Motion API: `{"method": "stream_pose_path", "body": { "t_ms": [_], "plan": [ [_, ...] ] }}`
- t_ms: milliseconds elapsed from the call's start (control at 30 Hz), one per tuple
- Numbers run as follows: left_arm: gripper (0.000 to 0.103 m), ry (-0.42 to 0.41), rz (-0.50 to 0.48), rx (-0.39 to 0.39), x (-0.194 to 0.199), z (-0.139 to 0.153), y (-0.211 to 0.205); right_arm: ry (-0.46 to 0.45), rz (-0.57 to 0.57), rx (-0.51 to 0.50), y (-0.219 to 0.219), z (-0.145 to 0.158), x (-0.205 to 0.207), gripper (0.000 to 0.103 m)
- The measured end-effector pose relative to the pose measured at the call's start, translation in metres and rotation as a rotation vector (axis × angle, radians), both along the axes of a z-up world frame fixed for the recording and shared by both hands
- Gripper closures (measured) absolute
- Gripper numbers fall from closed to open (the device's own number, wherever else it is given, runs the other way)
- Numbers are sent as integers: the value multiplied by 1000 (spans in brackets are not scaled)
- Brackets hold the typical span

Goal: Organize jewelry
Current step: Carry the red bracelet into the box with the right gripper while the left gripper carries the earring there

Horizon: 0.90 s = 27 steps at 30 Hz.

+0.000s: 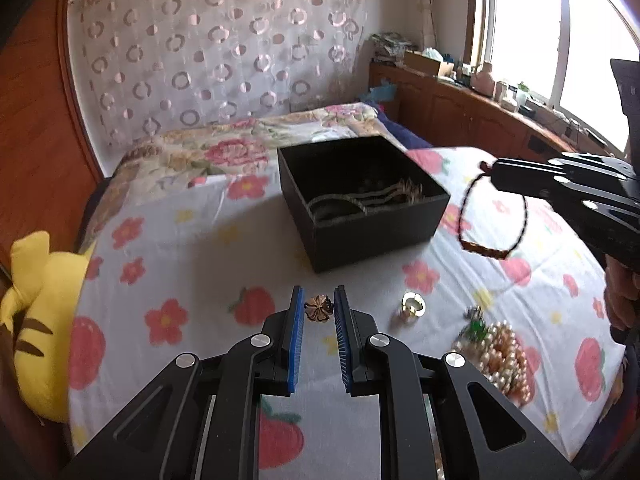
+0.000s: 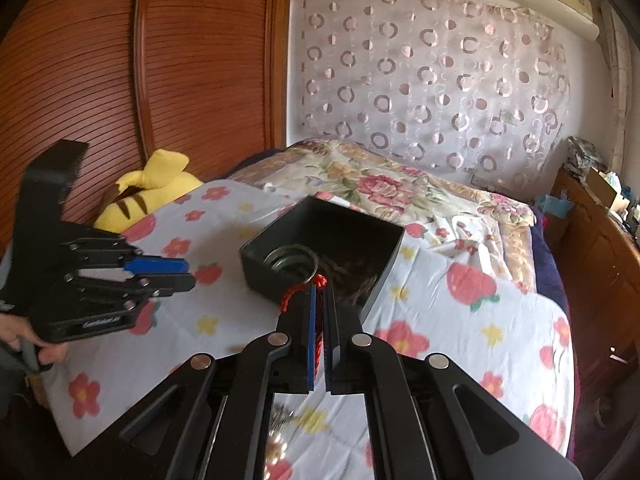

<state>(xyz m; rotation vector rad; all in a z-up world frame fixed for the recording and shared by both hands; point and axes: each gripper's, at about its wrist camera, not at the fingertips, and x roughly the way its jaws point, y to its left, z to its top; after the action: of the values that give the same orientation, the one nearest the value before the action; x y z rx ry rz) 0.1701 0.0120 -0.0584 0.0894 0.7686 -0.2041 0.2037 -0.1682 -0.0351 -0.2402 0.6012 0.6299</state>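
My left gripper [image 1: 319,307] is shut on a small brown flower-shaped ornament [image 1: 318,309], held a little above the flowered sheet [image 1: 192,264]. Beyond it stands an open black box [image 1: 372,232] with chains lying inside. At the right, my right gripper [image 1: 494,172] is shut on the knot of a dark red cord bracelet [image 1: 486,250], whose loop hangs beside the box. In the right wrist view the red cord [image 2: 318,282] is pinched between the blue pads of the right gripper [image 2: 320,294], just before the box [image 2: 256,276]. The left gripper [image 2: 190,274] is at the left.
A gold ring [image 1: 413,305], a small green piece [image 1: 475,327] and a heap of pearl beads [image 1: 498,356] lie on the sheet at the right front. A yellow plush toy [image 1: 36,320] sits at the bed's left edge by a wooden wardrobe [image 2: 80,60].
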Motion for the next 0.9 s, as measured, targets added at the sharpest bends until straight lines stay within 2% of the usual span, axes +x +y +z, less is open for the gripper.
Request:
{"method": "stream_pose_path", "body": {
  "t_ms": [400,567,900],
  "plan": [
    [89,-47,4,11,22,30,-6,14,-49,19,15,15,54,99],
    [89,-52,12,21,34,36,-9,62,-54,29,23,12,75,99],
    [89,-41,29,30,62,37,-16,82,-61,23,23,4,81,95]
  ]
}}
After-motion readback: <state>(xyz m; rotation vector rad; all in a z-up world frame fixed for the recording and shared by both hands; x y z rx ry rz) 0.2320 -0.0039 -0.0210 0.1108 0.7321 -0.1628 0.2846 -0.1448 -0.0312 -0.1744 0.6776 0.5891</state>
